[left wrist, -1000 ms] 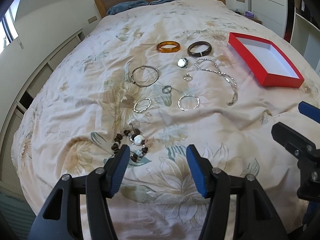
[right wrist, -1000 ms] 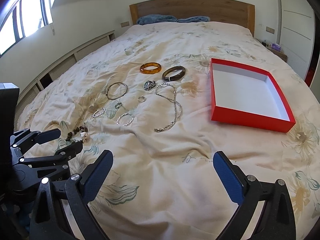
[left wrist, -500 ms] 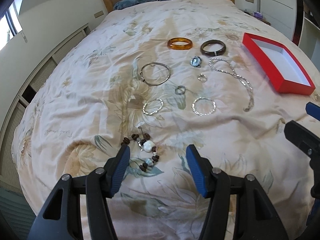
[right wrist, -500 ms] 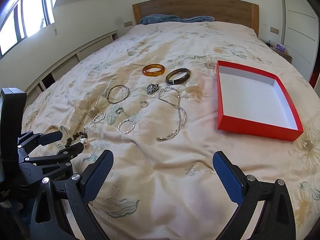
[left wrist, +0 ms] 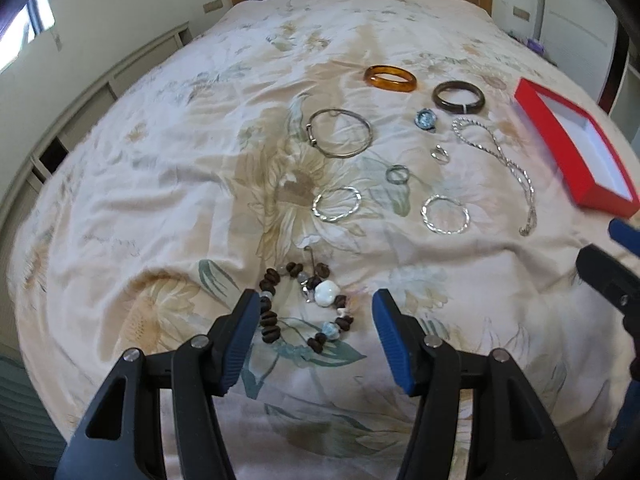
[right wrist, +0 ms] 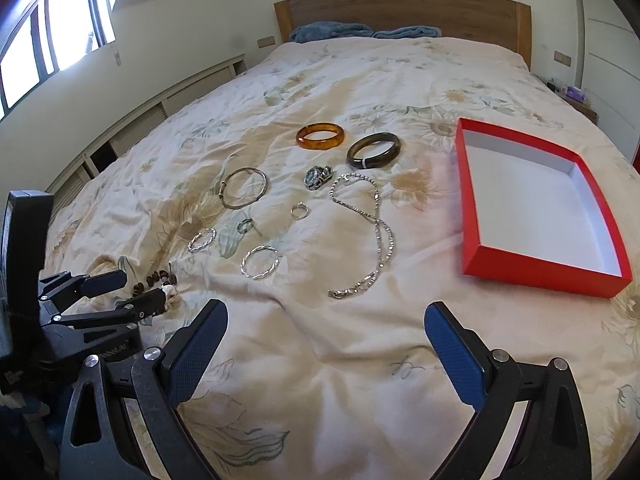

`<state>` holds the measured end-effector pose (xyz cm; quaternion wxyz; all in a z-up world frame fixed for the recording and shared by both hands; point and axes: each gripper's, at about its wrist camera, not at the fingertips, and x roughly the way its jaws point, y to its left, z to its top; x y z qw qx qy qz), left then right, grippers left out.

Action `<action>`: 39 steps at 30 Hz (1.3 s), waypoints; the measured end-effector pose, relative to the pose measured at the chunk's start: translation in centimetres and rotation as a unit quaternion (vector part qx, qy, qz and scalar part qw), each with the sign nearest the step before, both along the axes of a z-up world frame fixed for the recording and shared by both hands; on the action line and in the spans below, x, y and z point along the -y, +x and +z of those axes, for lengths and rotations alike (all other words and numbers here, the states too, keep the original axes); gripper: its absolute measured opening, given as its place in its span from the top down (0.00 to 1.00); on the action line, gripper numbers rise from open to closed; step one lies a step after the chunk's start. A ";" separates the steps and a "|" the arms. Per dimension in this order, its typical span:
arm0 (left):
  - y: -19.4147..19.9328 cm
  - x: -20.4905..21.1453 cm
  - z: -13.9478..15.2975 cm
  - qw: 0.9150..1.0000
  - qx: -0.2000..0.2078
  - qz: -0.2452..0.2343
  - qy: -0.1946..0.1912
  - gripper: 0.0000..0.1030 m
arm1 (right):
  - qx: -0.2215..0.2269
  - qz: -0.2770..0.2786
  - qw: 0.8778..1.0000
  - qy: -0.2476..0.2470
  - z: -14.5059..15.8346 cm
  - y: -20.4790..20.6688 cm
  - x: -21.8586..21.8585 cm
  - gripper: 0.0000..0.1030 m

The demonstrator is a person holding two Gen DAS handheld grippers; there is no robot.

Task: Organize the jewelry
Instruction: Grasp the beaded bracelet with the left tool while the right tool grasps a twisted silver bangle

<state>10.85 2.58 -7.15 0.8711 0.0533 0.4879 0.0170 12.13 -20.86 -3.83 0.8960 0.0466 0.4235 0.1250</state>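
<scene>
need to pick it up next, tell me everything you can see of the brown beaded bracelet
The brown bead bracelet with a large white stone lies flat in a loose, kinked loop on the floral cream bedspread. Dark, wood-like beads alternate with pale blue and clear ones, and a thin metal hook sticks out at its far side. It sits between the open left gripper fingers; contact is unclear.

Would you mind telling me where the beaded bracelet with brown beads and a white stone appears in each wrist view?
Left wrist view: the brown-beaded bracelet with a white stone lies low and centre, between the open left gripper fingers.
Right wrist view: it sits at far left, partly hidden behind the left gripper.
Shared landmark: the red open box, on the right in both.
</scene>
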 end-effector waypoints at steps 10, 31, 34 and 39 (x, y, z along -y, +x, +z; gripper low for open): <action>0.9 -2.4 -1.1 0.997 -0.025 0.013 -0.071 0.45 | -0.013 0.007 1.000 0.011 -1.4 1.5 -0.1 0.05; 2.3 -4.1 -3.1 0.985 -0.062 0.009 -0.158 0.84 | -0.033 0.047 0.996 0.063 -2.3 4.6 -1.4 0.27; 2.2 -4.3 -2.4 0.984 -0.049 0.000 -0.172 0.85 | -0.049 0.070 0.993 0.077 -2.8 5.9 -2.8 0.44; 2.4 -4.6 -1.3 0.981 -0.033 -0.004 -0.191 0.85 | -0.080 0.085 0.990 0.079 -4.6 8.3 -4.7 0.67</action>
